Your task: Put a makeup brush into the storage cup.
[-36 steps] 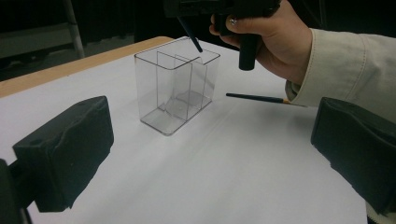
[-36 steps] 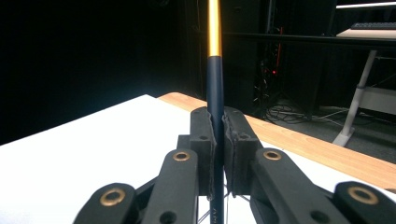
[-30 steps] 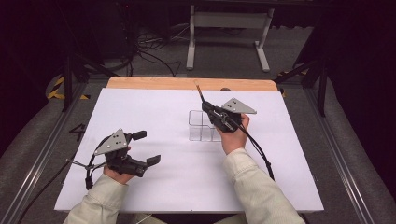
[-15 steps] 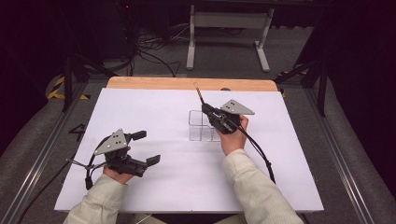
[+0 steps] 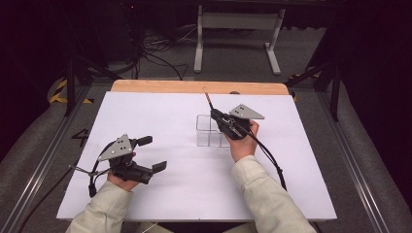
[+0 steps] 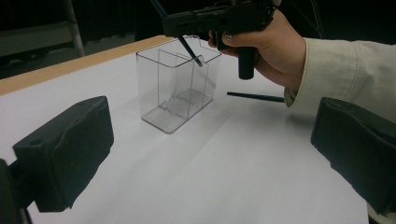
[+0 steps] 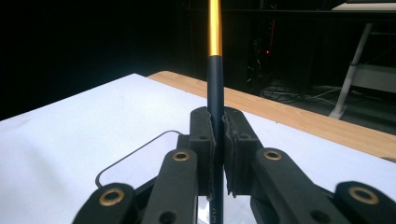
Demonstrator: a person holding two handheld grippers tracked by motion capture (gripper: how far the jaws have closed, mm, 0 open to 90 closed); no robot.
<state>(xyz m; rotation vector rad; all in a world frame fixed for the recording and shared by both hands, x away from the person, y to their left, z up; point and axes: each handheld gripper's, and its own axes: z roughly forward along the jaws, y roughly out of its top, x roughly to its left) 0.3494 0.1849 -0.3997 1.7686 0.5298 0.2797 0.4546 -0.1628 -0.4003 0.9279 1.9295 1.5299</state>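
A clear plastic box [image 5: 210, 132] with inner dividers stands near the middle of the white table. My right gripper [image 5: 215, 115] hovers right over it, shut on a dark blue pen [image 5: 208, 101] with a gold band. In the right gripper view the pen [image 7: 215, 88] rises straight up from between the pressed pads of the gripper [image 7: 218, 135]. In the left gripper view the pen's lower end [image 6: 192, 51] dips just below the rim of the box [image 6: 173, 93]. My left gripper [image 5: 152, 154] rests at the table's left front, open, with nothing between its fingers [image 6: 65, 149].
The white sheet [image 5: 160, 111] covers the table, with a wooden edge [image 5: 194, 87] at the far side. A black cable [image 5: 269, 158] trails from the right gripper toward the front. A metal stand [image 5: 238, 22] and loose cables are on the floor beyond the table.
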